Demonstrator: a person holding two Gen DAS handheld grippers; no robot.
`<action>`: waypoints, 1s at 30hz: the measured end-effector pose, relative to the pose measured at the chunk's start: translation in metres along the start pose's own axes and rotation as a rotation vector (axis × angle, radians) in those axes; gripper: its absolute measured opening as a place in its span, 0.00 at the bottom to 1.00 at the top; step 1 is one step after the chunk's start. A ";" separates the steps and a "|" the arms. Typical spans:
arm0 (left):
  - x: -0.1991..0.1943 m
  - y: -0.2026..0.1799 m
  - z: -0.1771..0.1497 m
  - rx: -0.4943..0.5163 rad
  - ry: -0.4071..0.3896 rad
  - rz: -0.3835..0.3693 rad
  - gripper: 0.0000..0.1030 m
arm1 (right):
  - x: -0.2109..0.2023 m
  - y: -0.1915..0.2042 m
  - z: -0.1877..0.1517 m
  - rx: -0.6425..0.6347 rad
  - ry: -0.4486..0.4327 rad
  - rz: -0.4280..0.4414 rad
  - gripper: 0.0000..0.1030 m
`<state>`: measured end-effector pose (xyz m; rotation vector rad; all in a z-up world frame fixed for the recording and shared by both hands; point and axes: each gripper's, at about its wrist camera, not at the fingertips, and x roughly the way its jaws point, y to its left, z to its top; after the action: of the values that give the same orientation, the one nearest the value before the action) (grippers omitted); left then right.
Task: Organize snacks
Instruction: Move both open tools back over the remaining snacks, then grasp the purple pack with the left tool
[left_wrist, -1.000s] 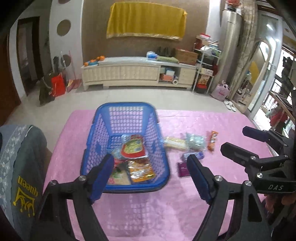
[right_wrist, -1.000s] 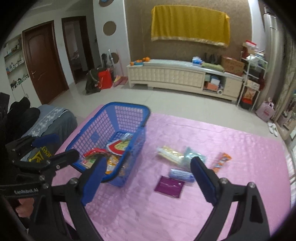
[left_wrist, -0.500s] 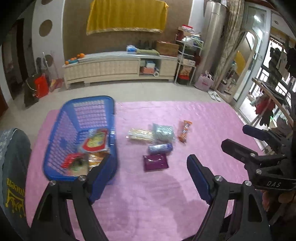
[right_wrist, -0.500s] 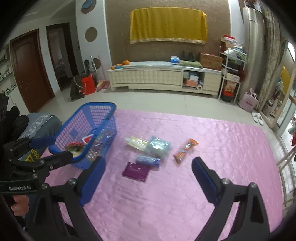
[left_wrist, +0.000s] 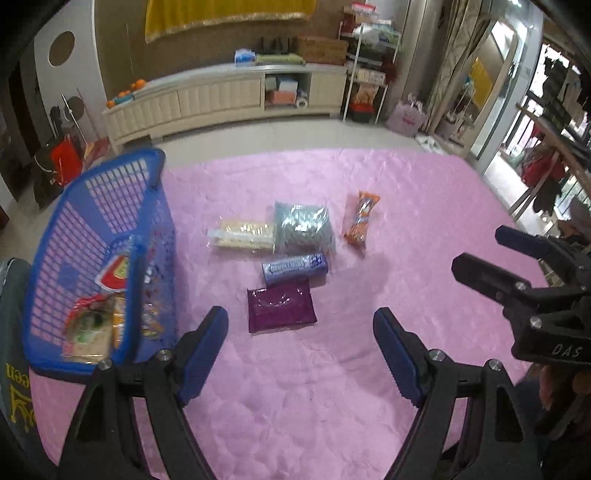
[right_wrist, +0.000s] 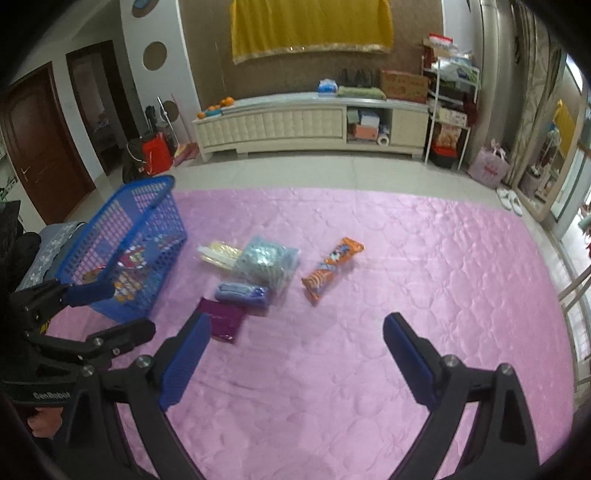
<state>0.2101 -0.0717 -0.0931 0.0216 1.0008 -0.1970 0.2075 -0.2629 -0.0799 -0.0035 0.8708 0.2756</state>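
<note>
Print on the loose snack packs is too small to read. Contents of the blue perforated plastic basket (left_wrist: 92, 236), at the left of the quilted pink satin cloth (left_wrist: 406, 206), are partly screened by its wall. Beside it lie a flat purple pouch (left_wrist: 281, 310), blue tube (left_wrist: 294, 264), clear cracker sleeve (left_wrist: 242, 235), crinkled teal bag (left_wrist: 303, 226) and orange wrapper (left_wrist: 360, 218). Left gripper (left_wrist: 301, 341) and right gripper (right_wrist: 297, 345) hover, fingers wide, empty.

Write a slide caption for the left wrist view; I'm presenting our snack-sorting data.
Open left gripper facing a purple packet and four more snacks beside a part-filled blue basket.
</note>
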 end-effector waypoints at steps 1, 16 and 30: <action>0.008 0.000 0.000 -0.002 0.012 0.004 0.77 | 0.008 -0.003 0.000 0.001 0.011 -0.006 0.94; 0.114 0.025 0.004 -0.039 0.178 0.035 0.77 | 0.120 -0.015 -0.011 0.004 0.133 -0.010 0.94; 0.150 0.018 0.005 0.010 0.235 -0.009 0.77 | 0.138 -0.027 -0.019 0.002 0.159 -0.046 0.94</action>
<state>0.2964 -0.0779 -0.2175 0.0498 1.2344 -0.2111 0.2842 -0.2581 -0.1991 -0.0445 1.0276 0.2335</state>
